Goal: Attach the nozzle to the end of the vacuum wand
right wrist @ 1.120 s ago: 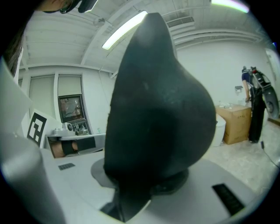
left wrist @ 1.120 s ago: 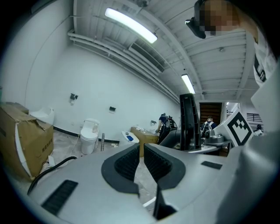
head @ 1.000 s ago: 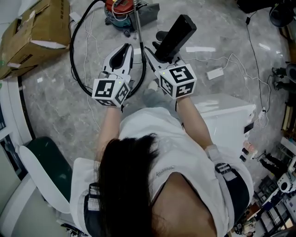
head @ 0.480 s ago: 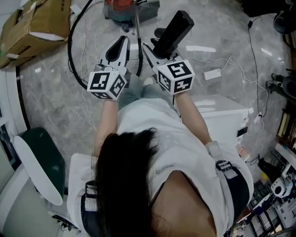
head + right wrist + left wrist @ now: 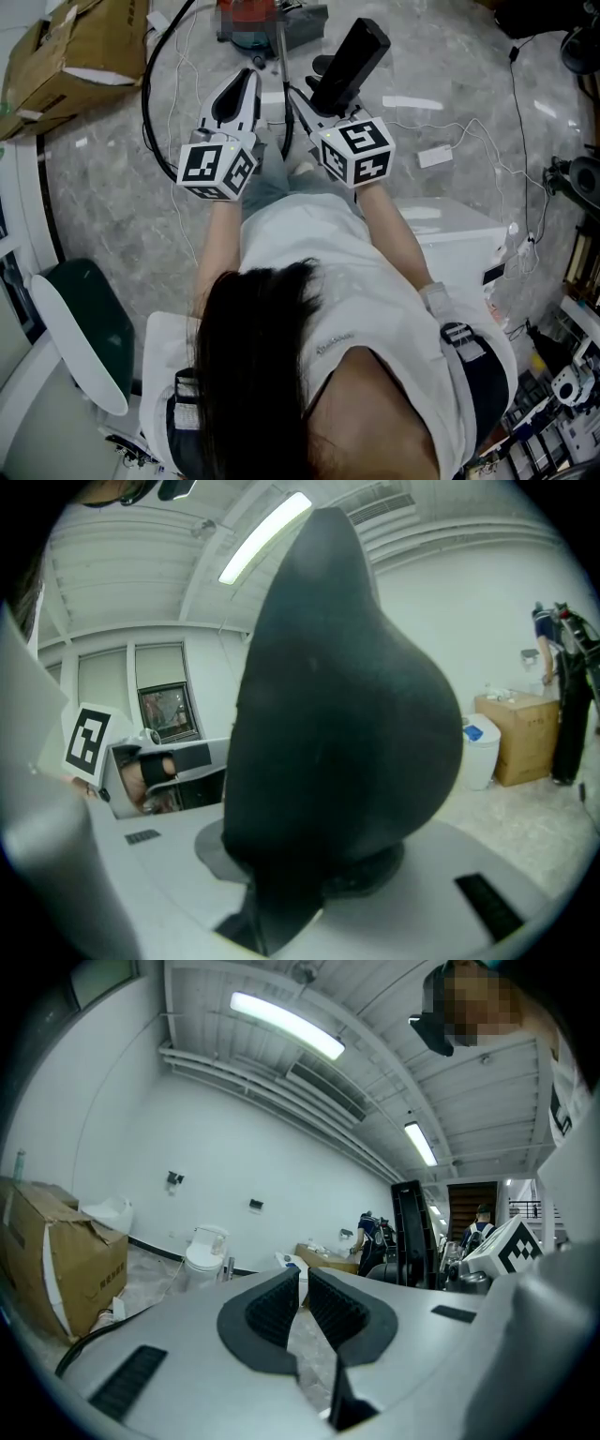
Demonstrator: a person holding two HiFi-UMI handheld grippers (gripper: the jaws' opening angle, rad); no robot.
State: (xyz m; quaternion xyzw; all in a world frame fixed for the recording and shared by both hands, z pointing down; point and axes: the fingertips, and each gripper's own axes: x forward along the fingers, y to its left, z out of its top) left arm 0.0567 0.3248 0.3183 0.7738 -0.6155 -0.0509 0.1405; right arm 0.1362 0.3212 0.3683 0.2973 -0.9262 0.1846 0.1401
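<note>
A grey marble floor (image 5: 112, 187) is filling the head view, and a person (image 5: 309, 309) in a white top is standing over it with both arms out in front. A cardboard box (image 5: 80, 42) is sitting at the upper left, and a red and blue vacuum (image 5: 253, 17) is sitting at the top edge, well apart from the box. Its black hose (image 5: 148, 94) is looping across the floor to the left of the grippers, and a thin metal wand (image 5: 279, 47) is running from the vacuum down between the 2 grippers. The right gripper (image 5: 314, 96) is holding the black nozzle (image 5: 349, 64), its jaws pressing on the lower end while the rest is sticking up and away from the person. The left gripper (image 5: 239, 89) is hovering just beside it, its jaws almost together with nothing between them.
</note>
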